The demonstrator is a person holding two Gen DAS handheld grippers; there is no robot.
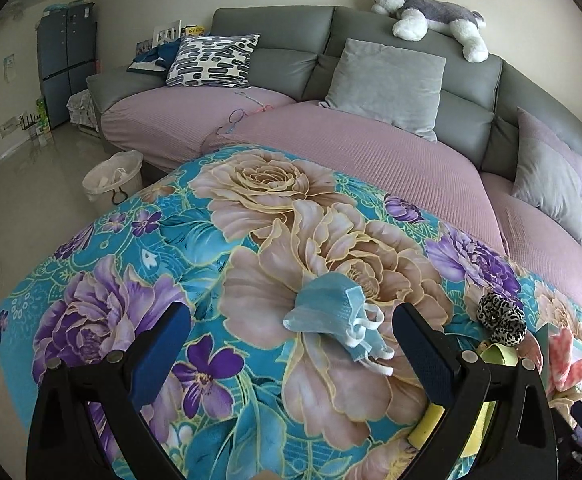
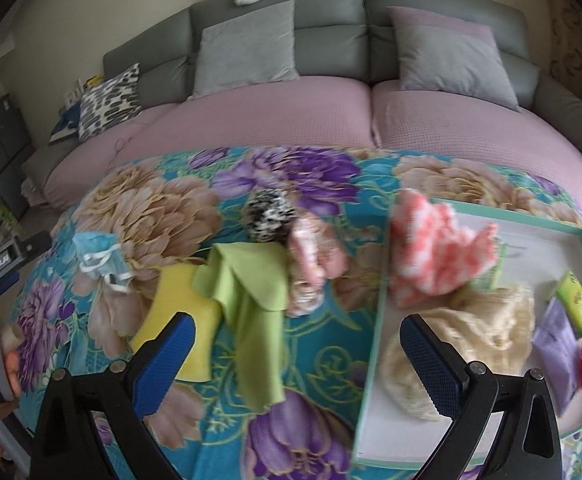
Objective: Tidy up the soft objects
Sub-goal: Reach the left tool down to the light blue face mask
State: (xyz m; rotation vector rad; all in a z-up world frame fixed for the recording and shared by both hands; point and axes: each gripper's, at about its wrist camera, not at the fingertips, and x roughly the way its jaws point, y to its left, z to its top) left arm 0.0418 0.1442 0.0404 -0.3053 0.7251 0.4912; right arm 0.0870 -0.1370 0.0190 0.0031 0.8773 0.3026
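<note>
Grippers are both held wide, nothing between the fingers. Left gripper (image 1: 291, 344): crumpled blue face mask (image 1: 333, 322) lies on the floral surface (image 1: 251, 208) just ahead, between its fingers. Right gripper (image 2: 297, 350): green cloth (image 2: 251, 292) ahead-left over a yellow cloth (image 2: 183, 320); tray (image 2: 375, 340) ahead-right, holding pink fluffy cloth (image 2: 435, 248) and cream plush (image 2: 487, 320).

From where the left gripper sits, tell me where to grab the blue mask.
Grip the mask across its bunched blue body, coming straight ahead and down with the left gripper. The body stands up crumpled off the cloth; the white loops trail near, thin and slippery.
</note>
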